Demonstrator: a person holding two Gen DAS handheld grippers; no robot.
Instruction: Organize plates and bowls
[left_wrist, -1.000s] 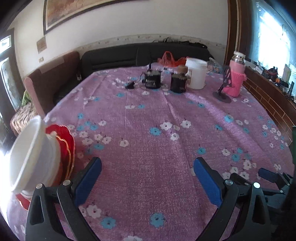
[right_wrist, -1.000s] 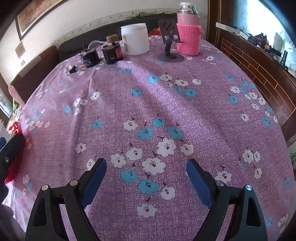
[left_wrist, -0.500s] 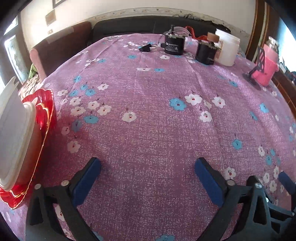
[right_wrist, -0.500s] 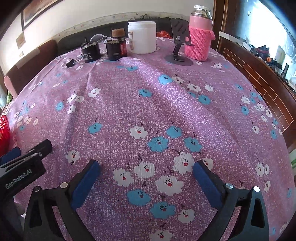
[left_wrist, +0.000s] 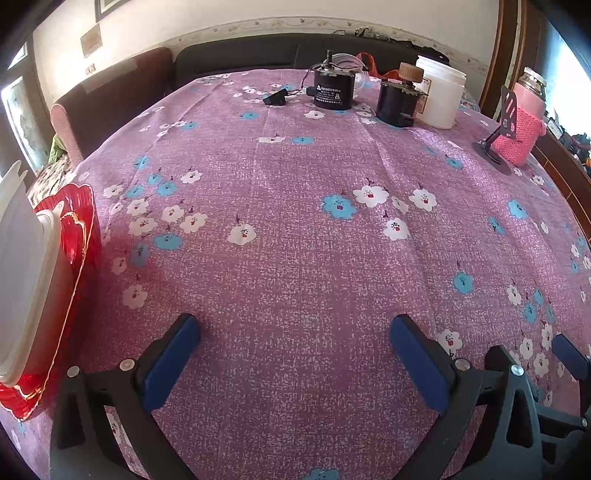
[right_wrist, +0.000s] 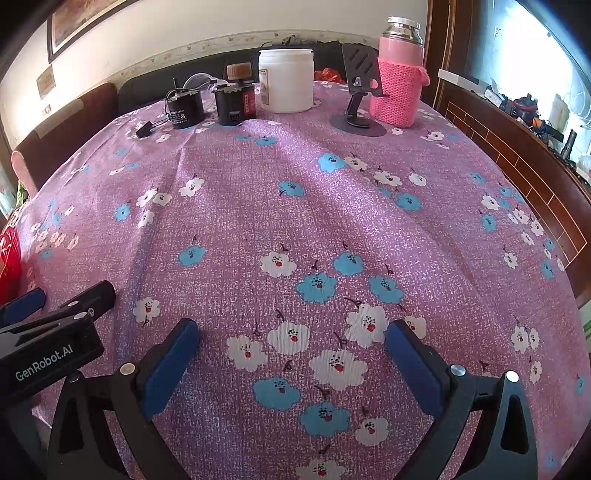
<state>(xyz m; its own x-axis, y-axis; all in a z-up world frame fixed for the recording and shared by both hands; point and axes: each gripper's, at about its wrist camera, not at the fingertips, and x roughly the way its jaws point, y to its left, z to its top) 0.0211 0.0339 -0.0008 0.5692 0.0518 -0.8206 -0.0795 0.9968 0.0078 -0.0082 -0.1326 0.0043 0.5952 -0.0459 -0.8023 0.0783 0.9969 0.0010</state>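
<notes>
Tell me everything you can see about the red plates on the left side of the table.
The glossy red scalloped plates look like ribbed plastic with a thin gold line near the rim. Several seem nested in a stack at the table's left edge, on the purple floral tablecloth. White plastic bowls sit on them, hiding most of the middle. No claw touches them.

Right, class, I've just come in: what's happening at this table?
A person holds two grippers over a floral tablecloth. Both the left gripper and the right gripper are open and empty. At the table's left edge sits a white bowl on red plates, not yet touched.
</notes>
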